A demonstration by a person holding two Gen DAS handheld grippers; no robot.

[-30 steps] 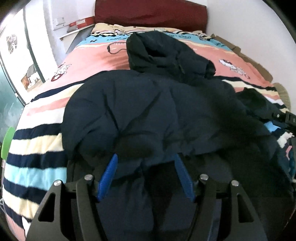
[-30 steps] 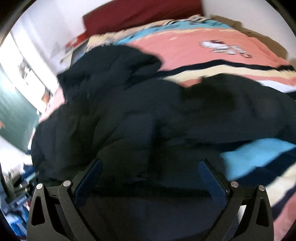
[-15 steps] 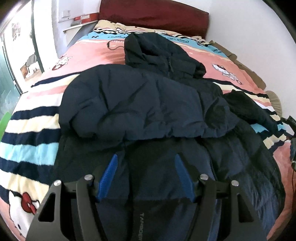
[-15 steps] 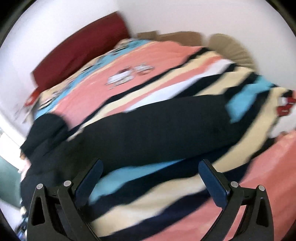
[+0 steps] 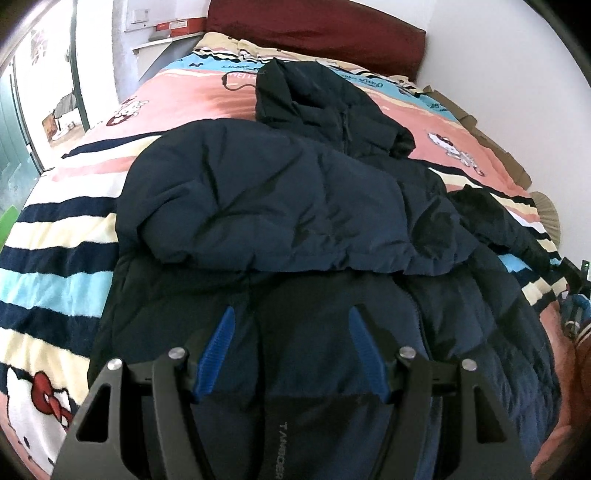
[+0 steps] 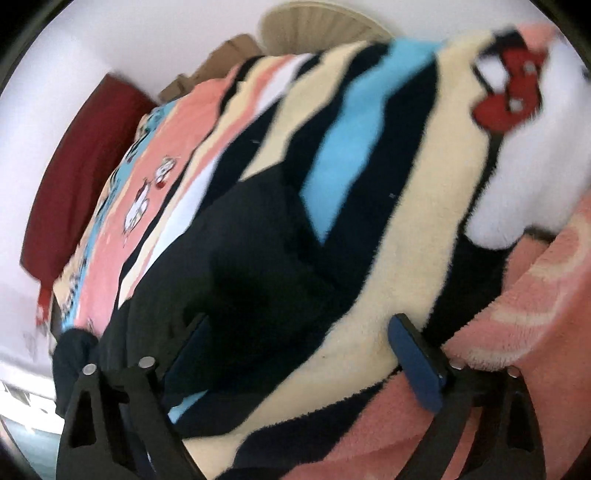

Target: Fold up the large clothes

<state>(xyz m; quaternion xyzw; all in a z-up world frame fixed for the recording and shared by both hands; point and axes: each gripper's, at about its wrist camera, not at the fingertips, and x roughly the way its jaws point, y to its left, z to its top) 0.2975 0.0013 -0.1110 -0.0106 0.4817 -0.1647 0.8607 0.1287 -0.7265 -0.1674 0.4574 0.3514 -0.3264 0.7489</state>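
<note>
A large navy puffer jacket (image 5: 266, 199) lies spread on the bed, hood (image 5: 314, 99) toward the headboard. One sleeve is folded across its chest. My left gripper (image 5: 291, 312) hovers open over the jacket's lower front, with nothing pinched between its blue fingers (image 5: 218, 347). The other sleeve (image 5: 495, 218) stretches out to the right over the striped blanket. In the right wrist view that dark sleeve (image 6: 240, 266) runs toward my right gripper (image 6: 299, 319). Its jaws are wide and closing, the sleeve end lies by the left finger, and the pads do not press on it.
The striped cartoon blanket (image 5: 55, 229) covers the whole bed and shows blurred in the right wrist view as blanket (image 6: 388, 184). A maroon headboard (image 5: 314, 33) stands at the far end against a white wall. A beige fan (image 6: 317, 26) sits beside the bed's right edge.
The right gripper swung fast from over the jacket's body out to the right sleeve, rolling as it went. The view from the left gripper drew back a little, and the folded sleeve now lies flat.
</note>
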